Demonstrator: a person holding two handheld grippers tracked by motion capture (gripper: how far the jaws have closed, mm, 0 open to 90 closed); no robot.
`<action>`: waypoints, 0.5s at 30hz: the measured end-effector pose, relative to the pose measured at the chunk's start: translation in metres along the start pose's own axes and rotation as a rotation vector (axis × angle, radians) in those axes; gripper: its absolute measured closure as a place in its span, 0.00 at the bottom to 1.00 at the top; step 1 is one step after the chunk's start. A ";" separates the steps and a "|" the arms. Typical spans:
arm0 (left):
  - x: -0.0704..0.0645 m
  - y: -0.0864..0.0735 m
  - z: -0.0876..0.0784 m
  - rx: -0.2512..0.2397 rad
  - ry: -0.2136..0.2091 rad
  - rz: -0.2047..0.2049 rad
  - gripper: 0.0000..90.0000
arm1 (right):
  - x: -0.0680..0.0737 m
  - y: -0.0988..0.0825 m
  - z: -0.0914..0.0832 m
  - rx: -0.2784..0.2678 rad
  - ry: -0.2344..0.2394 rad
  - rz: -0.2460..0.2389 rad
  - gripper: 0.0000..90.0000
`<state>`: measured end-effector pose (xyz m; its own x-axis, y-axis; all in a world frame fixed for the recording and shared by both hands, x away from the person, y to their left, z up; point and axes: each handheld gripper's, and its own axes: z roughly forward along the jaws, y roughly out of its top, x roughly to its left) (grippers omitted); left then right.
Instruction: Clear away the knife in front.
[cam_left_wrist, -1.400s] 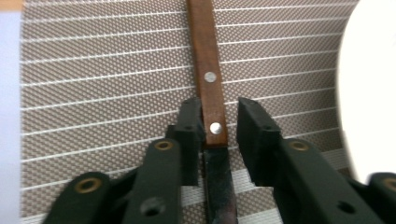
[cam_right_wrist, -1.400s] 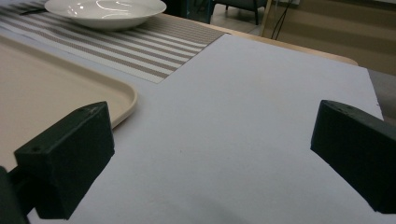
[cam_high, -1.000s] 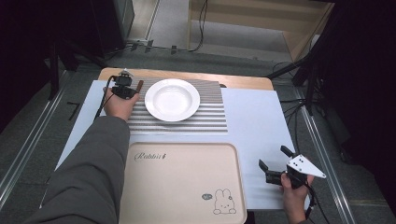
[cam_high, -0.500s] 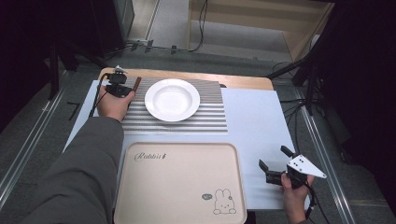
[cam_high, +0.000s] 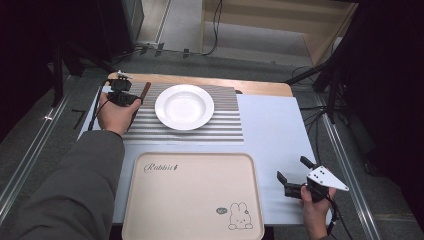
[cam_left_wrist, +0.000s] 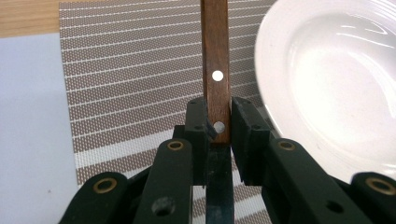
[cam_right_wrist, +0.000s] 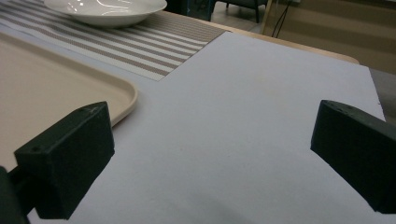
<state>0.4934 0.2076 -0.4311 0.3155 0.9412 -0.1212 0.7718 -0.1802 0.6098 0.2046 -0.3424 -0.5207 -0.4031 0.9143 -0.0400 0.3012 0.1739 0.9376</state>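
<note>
High view, left tongs: left tongs (cam_high: 131, 95) are seen at the far left of the striped placemat (cam_high: 220, 122), closed on a wooden handle (cam_high: 144, 91) just beside the white plate (cam_high: 184, 106).
High view, right tongs: right tongs (cam_high: 293, 174) are held wide and unloaded near the right edge of the tabletop (cam_high: 272, 127), beside the beige tray (cam_high: 192, 197).
Left gripper view: handle (cam_left_wrist: 216, 70), with two metal rivets, is pinched between the pads above the placemat (cam_left_wrist: 130, 79); the plate (cam_left_wrist: 327, 79) lies close at the right. What the handle belongs to cannot be told.
Right gripper view: jaws are spread over bare tabletop (cam_right_wrist: 243, 121); tray corner (cam_right_wrist: 60, 88) and plate (cam_right_wrist: 105, 11) are noted.
Progress: pickup is judged done; placement is left, tray unloaded.
</note>
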 end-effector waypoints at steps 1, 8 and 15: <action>-0.001 -0.001 -0.002 0.000 -0.002 0.002 0.85 | 0.000 0.000 0.000 0.000 0.000 0.000 0.00; -0.009 -0.006 -0.015 -0.003 -0.035 0.026 0.85 | 0.000 0.000 0.000 0.000 0.000 -0.002 0.00; -0.019 -0.014 -0.026 -0.010 -0.056 0.058 0.85 | 0.000 0.000 0.000 0.000 0.003 -0.004 0.00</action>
<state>0.4627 0.1994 -0.4171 0.3900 0.9117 -0.1290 0.7462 -0.2308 0.6244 0.2045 -0.3422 -0.5207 -0.4063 0.9127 -0.0425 0.3000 0.1772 0.9373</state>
